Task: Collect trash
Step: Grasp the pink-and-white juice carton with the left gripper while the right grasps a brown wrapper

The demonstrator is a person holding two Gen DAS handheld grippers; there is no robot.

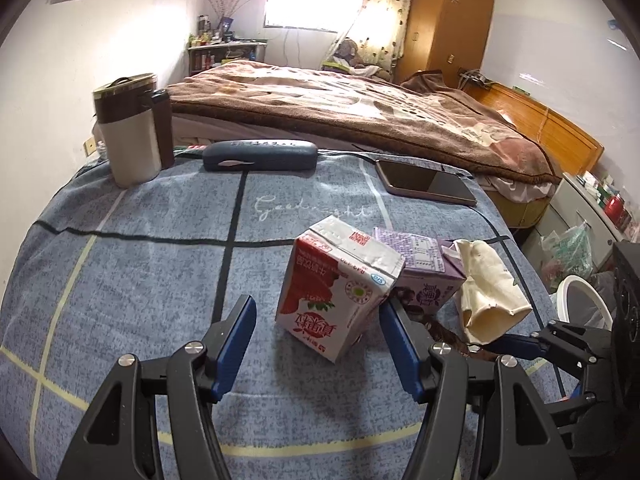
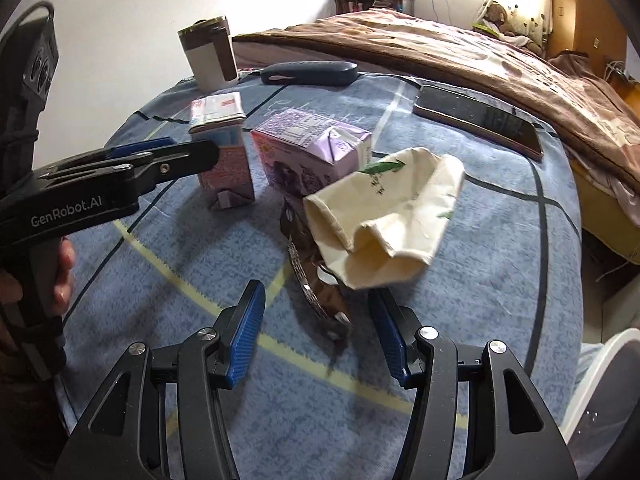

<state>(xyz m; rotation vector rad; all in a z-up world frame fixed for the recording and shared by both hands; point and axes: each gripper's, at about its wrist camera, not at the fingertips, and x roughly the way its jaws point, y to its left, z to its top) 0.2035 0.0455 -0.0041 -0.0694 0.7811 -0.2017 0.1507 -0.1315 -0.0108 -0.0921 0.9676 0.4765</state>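
Trash sits clustered on the blue blanket-covered desk (image 1: 120, 264): red strawberry milk carton (image 1: 336, 292), purple milk carton (image 1: 424, 276) just behind and touching it, crumpled cream paper cup (image 2: 384, 220) lying on its side, and a brown foil wrapper (image 2: 316, 292) partly under the cup.

Left gripper (image 1: 316, 320): jaws open, nothing gripped. The red carton stands dead ahead between them, shifted toward the right-hand jaw, whose tip looks to be brushing the carton's edge; hard to say through the fisheye. The carton's long axis is upright and slightly tilted, so the jaws straddle its narrow width.

Right gripper (image 2: 316, 304): jaws open, not pressing on anything. The wrapper runs lengthwise straight out from between the jaws, toward the purple carton. The cup's mouth overhangs the right-hand jaw tip, its long axis slanting away up-right.

My read: left is nearest the red carton, right nearest the wrapper and cup. White bin rim (image 1: 588, 300) sits off the desk's right edge, on the right gripper's side.
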